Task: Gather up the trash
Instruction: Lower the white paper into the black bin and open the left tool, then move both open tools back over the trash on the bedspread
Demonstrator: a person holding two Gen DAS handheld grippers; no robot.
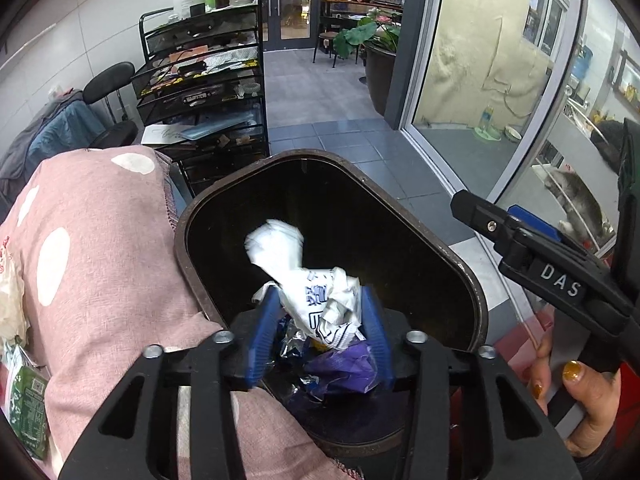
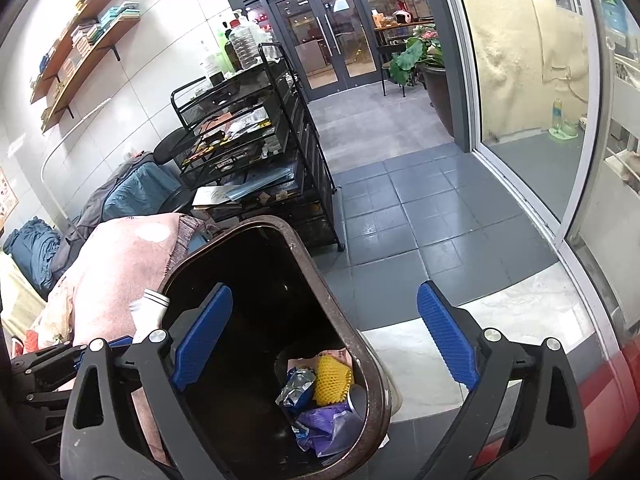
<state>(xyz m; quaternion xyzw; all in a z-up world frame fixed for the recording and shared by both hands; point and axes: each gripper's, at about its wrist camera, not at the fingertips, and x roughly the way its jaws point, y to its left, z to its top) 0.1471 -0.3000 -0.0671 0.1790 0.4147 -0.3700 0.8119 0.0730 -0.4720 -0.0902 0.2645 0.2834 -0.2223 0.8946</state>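
- One bin: dark brown, rounded-rectangle mouth, black inside, standing on the grey tiled floor just beside a pink cushion with white dots.
- Left gripper: held over the near end of the bin mouth, pointing down into it. Two blue pads, one either side of a single crumpled white wrapper with blue print. The pads flank the wrapper's lower part, and whether they press on it or only brush it cannot be told. The wrapper's twisted upper end sticks up and away, over the bin's dark interior.
- Right gripper: two blue pads spread wide, nothing between them. Its left pad sits over the bin mouth, its right pad over the pale floor beyond the rim.
- From the left wrist view, one hand with gold-painted nails wraps the right tool's handle at lower right.
- Trash already at the bin bottom, counted from the right wrist view: one yellow foam net, one silver-blue foil packet, one purple plastic bag; a pinkish scrap behind the net, too small to identify.
- One black wire trolley behind the bin, several tiers, cluttered; bottles on top, count uncertain.
- One potted plant near the glass doors.
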